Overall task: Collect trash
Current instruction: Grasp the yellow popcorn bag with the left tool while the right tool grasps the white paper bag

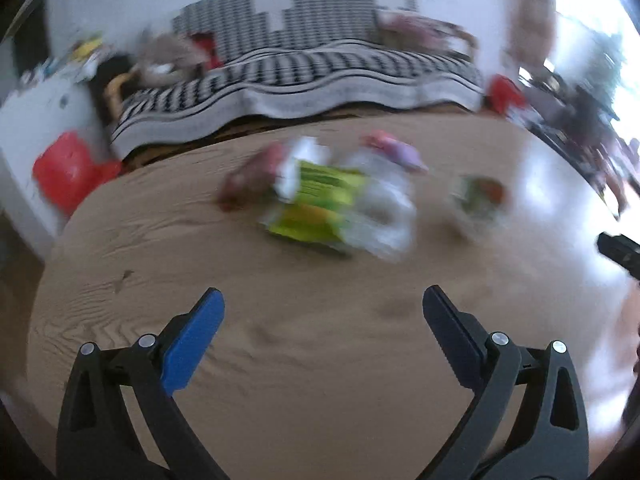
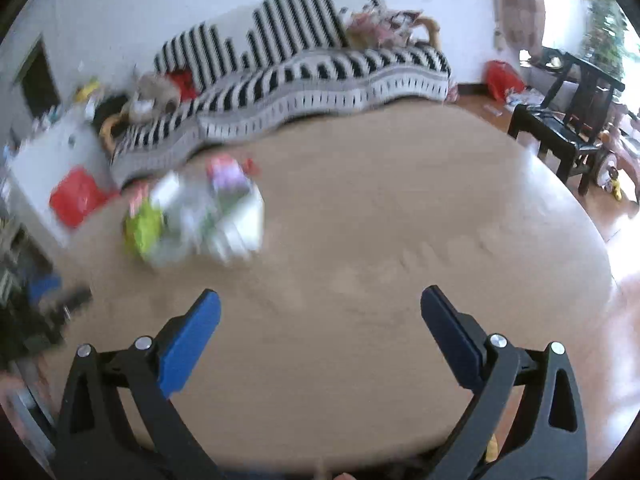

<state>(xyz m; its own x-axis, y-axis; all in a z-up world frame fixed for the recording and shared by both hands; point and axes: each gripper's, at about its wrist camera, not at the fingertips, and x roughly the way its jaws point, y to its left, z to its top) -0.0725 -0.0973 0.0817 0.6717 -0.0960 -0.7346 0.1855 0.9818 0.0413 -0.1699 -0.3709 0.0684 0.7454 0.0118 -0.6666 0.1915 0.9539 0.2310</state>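
A blurred pile of trash lies on the round wooden table (image 1: 280, 360): a green and yellow wrapper with clear plastic (image 1: 328, 204), a dark red wrapper (image 1: 252, 178), a pink and purple packet (image 1: 396, 150) and a small green and red piece (image 1: 480, 196). My left gripper (image 1: 322, 300) is open and empty, short of the pile. In the right wrist view the same pile (image 2: 196, 216) lies far left on the table (image 2: 380, 240). My right gripper (image 2: 318, 300) is open and empty over bare wood. The right gripper's tip (image 1: 620, 248) shows at the left view's right edge.
A black and white striped sofa (image 2: 300, 76) stands behind the table. A red bag (image 2: 78, 196) hangs by a white cabinet on the left. A black chair (image 2: 568, 120) and another red bag (image 2: 502, 78) stand at the right.
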